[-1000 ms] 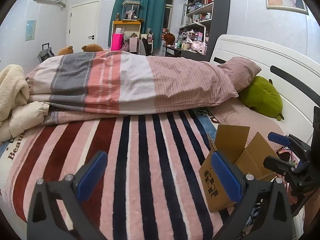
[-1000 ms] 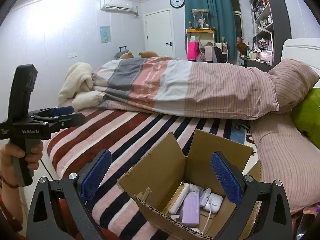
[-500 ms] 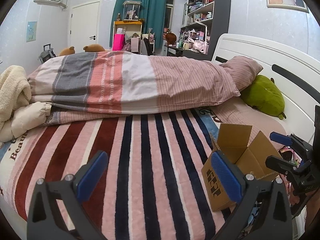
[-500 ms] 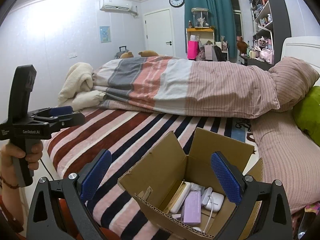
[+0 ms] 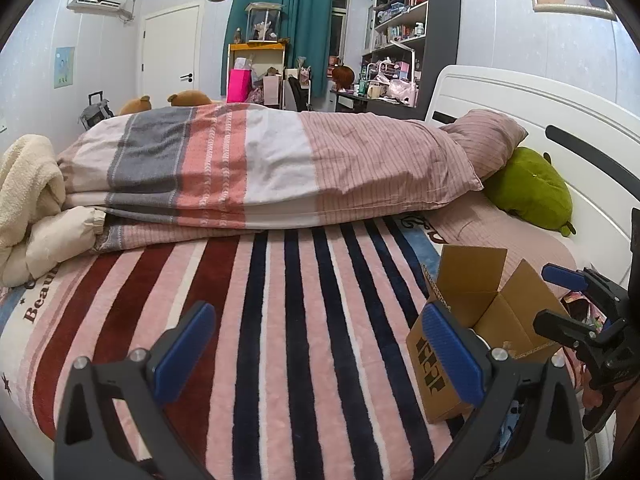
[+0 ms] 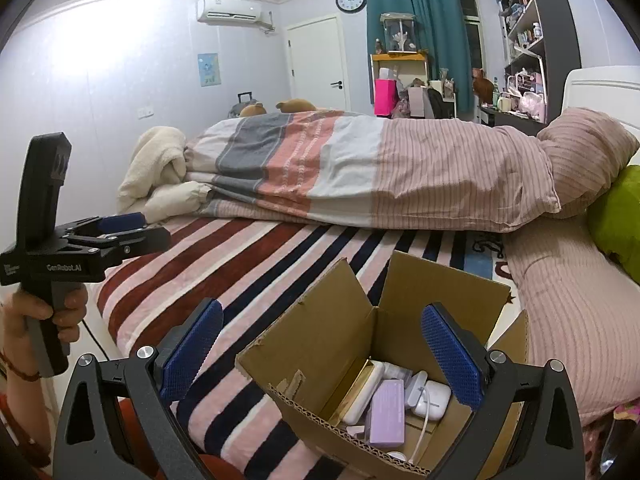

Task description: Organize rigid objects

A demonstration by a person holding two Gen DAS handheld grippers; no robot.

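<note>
Right wrist: box [image 6: 320,344] bottom edge cropped, contents partly hidden.

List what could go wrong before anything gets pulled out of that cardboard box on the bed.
1. The cardboard box sits on a soft striped blanket near the bed's edge; a push may tip it.
2. A white cable lies over the items inside and could snag and drag them.
3. The raised flaps crowd the open right gripper.

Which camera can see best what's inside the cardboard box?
The right wrist view. It looks down into the open cardboard box, showing a purple case and white earbud case. The left wrist view shows only the box's outside and flaps, at its right edge.
</note>
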